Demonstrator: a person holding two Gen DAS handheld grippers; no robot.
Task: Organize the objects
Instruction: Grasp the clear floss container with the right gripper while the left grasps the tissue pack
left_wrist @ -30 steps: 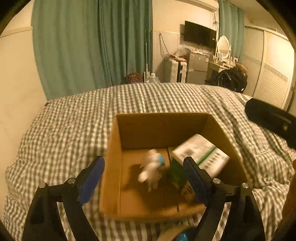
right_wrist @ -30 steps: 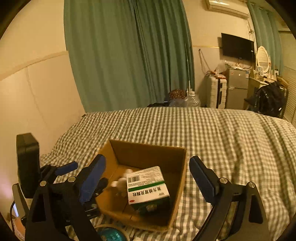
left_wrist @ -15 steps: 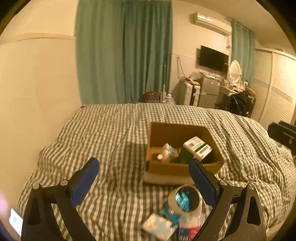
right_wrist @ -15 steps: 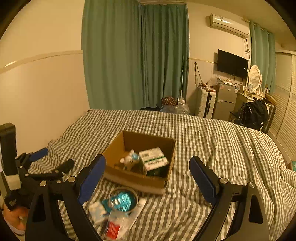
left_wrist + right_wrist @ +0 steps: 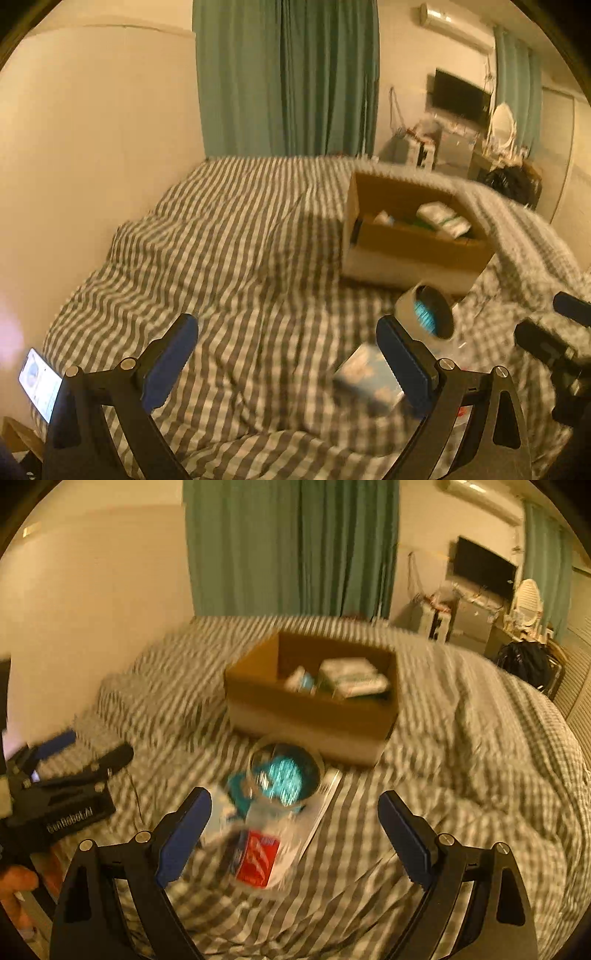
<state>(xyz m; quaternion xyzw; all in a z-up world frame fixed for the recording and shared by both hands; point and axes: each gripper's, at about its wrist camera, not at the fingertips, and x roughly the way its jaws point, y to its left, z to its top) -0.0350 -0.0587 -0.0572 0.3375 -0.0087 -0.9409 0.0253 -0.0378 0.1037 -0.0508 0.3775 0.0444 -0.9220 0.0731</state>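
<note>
Checked grey-and-white bedding (image 5: 461, 775) carries a brown cardboard box (image 5: 314, 716) and, just before it, a loose pile topped by a clear round tape roll (image 5: 284, 771), directly ahead of the empty right claw (image 5: 295, 834), nearer than the left claw (image 5: 288, 354), both spread apart.

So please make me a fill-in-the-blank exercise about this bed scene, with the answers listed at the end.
1. The cardboard box stands on a ____ with a checked cover.
2. The roll of tape lies ____ the box, on the cover in front of it.
3. The right gripper has its jaws wide ____.
4. The red packet lies between the blue ____ of the right gripper in its view.

Missing words: bed; outside; open; fingers
</note>
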